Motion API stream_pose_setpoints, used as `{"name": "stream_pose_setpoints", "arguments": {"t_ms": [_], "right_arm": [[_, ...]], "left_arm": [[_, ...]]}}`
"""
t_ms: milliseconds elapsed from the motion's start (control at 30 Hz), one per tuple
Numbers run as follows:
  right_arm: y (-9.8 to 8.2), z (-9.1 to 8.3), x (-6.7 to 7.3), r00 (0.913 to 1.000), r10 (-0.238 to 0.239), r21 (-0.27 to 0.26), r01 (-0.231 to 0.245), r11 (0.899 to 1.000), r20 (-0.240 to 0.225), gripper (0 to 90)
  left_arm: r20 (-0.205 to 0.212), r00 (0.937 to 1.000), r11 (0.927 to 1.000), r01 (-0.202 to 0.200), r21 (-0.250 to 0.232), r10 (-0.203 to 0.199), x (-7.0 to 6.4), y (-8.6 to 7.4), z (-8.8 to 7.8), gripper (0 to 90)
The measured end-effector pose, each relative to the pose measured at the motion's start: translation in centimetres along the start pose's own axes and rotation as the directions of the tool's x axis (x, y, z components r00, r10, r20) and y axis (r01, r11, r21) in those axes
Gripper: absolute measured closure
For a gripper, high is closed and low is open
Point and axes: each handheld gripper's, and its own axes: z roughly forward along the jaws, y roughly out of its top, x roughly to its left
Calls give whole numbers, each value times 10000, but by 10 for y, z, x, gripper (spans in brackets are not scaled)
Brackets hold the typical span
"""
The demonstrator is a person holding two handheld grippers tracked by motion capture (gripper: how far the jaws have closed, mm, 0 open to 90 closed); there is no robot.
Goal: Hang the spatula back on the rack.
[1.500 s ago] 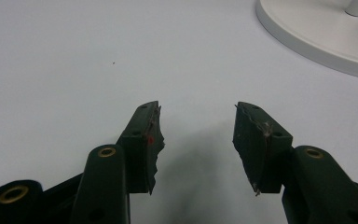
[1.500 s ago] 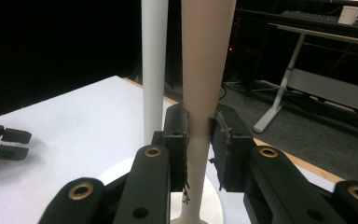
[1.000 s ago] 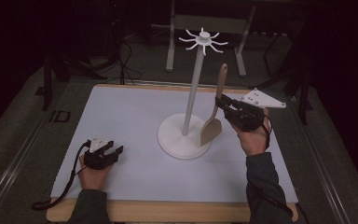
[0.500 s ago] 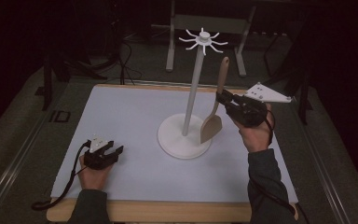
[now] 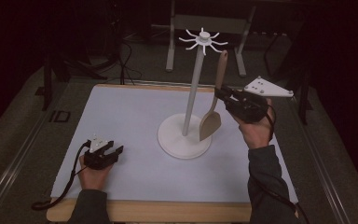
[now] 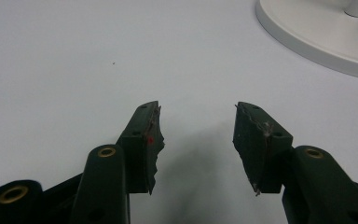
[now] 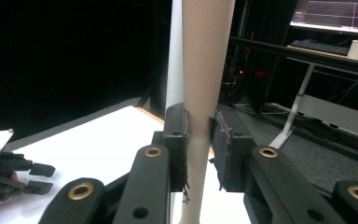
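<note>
Right gripper [image 5: 223,95] jaws clamped on handle of light wooden spatula [image 5: 213,112], held upright beside white hook stand [image 5: 185,140], blade clear of base. Spatula likely light, stiff, smooth; mid-handle grip suits. Left gripper [image 5: 108,150] jaws open, empty, resting on white bench [image 5: 135,116].

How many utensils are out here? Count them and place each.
1. A wooden spatula, held upright by the right gripper beside the white rack. The rack's hooks are bare.
</note>
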Motion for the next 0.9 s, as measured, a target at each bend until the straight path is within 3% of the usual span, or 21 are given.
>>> {"name": "stream_pose_setpoints", "arguments": {"t_ms": [567, 733, 900], "right_arm": [[5, 20, 0, 9998, 145, 358, -139, 9993, -150, 760], [1, 19, -1, 9997, 250, 183, -248, 9995, -86, 626], [-6, 15, -2, 9997, 223, 191, -224, 9996, 58, 563]], "left_arm": [[30, 10000, 10000, 8, -12, -8, 0, 0, 0, 510], [30, 10000, 10000, 8, -17, -8, 0, 0, 0, 510], [17, 10000, 10000, 7, -8, -7, 0, 0, 0, 510]]}}
